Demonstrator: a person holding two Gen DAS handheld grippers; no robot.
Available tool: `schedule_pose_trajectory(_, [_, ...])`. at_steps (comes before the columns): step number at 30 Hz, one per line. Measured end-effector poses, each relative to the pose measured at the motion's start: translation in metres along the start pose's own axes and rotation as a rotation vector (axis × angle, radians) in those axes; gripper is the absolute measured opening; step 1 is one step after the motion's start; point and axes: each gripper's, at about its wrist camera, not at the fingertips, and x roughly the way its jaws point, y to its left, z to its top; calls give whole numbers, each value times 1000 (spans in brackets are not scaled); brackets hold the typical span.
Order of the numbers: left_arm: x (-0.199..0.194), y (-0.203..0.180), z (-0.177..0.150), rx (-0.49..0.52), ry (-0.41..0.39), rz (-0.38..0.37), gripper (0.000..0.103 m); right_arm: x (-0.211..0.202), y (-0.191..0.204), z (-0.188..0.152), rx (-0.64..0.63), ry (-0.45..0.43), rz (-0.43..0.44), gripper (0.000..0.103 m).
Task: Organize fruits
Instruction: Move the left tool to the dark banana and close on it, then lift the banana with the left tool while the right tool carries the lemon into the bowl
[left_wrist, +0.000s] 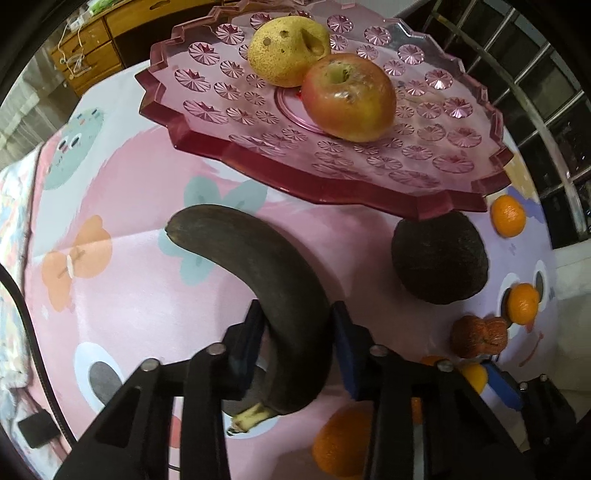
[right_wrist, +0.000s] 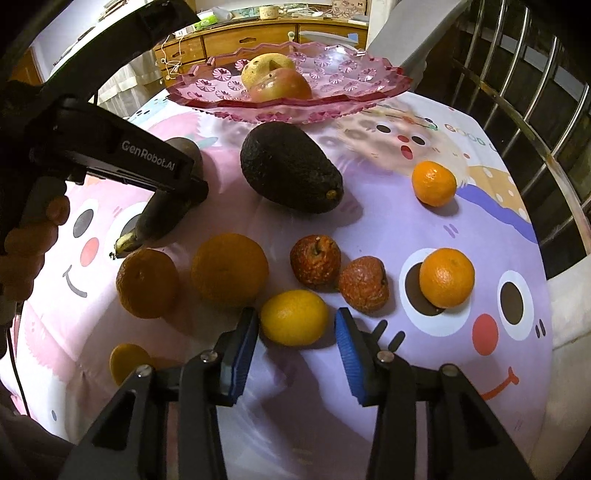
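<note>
Banana (left_wrist: 273, 291), blackened, is clamped between the pads of my left gripper (left_wrist: 297, 332), stem end toward the camera and tip pointing at the tray; whether it is clear of the cloth I cannot tell. Pink tray (left_wrist: 332, 192) stands at the far side of the bench, already holding a pear (left_wrist: 284, 48) and an apple (left_wrist: 351, 99), touching each other.

My right gripper (right_wrist: 295, 334) is spread apart, low over the cloth, with a lemon (right_wrist: 293, 317) between the jaws, just touching the left pad and clear of the right one.

Loose on the cloth: avocado (right_wrist: 290, 168) near the tray, two big oranges (right_wrist: 229, 269) at left, two wrinkled red fruits (right_wrist: 316, 260) mid-bench, two small mandarins (right_wrist: 447, 277) at right.

Step in hand, as I judge it: carrying the banana to the tray. Next move calls for lift over the raised scalloped rim, then release on bare tray left of the pear. Soft fruit; light squeeze. The lemon looks set for the right gripper's next pick.
</note>
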Motion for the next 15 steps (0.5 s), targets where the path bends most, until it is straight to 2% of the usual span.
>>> schedule_pose_trajectory(2, [-1,4,-2,-16,-5,-15,32,0,0,1,2,-6,8,39])
schedule_pose_trajectory(7, [-3,10,-5,-63,-20,-59,31,-1,0,1,4,-7,19,38])
schedule_pose_trajectory(15, [-23,30,-19,-160,-116,-114,30,-13,1,3,-3,-43,29,38])
